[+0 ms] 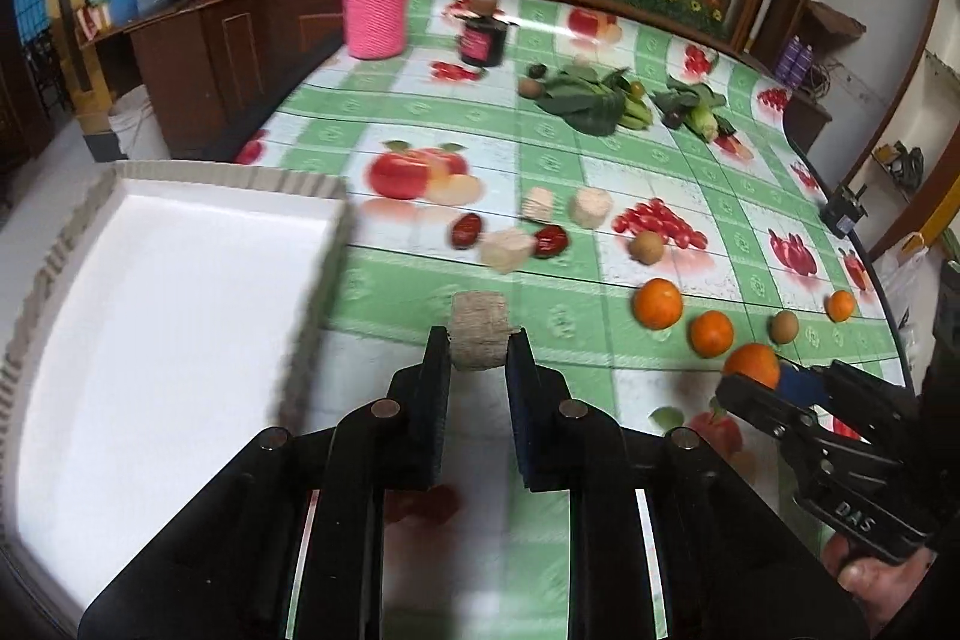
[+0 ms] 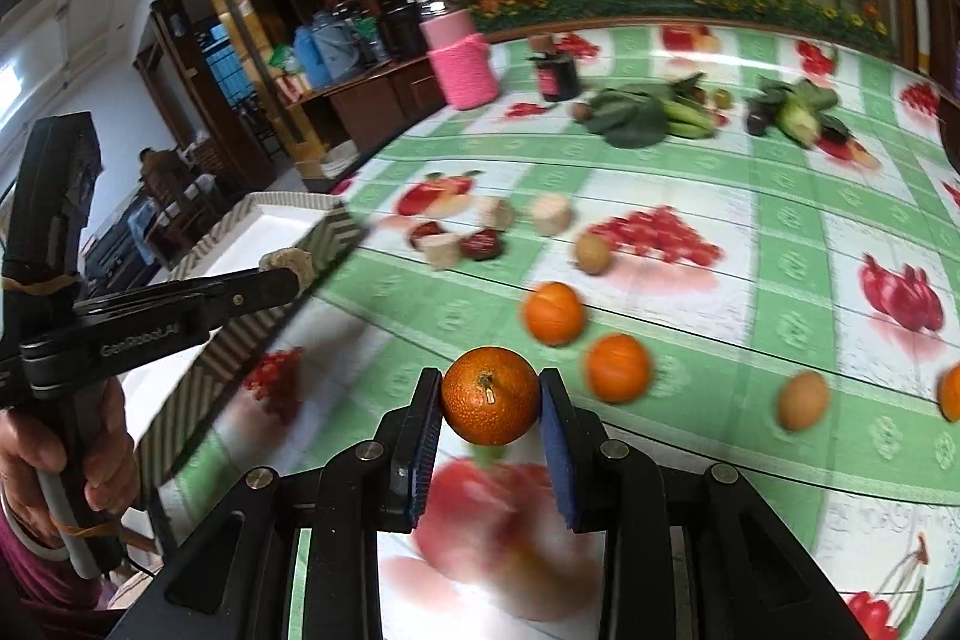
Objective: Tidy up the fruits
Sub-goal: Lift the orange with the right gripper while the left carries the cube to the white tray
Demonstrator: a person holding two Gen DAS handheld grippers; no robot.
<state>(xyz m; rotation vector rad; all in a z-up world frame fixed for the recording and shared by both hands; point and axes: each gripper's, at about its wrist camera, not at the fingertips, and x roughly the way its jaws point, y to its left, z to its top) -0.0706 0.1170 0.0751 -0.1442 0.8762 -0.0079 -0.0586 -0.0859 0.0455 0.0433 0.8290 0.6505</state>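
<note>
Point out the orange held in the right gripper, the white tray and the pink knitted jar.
Orange (image 2: 491,395): right wrist view, middle of its peel by the stem.
White tray (image 1: 180,292): left wrist view, bare white floor.
Pink knitted jar (image 1: 376,19): left wrist view, knitted sleeve.

Bright even daylight, motion blur throughout, fisheye bending, dark corners.

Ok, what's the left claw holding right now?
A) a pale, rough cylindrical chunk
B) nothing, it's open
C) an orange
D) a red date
A: in the left wrist view the left claw is shut on a pale chunk pinched between its fingertips, while the orange sits in the right claw.
</note>
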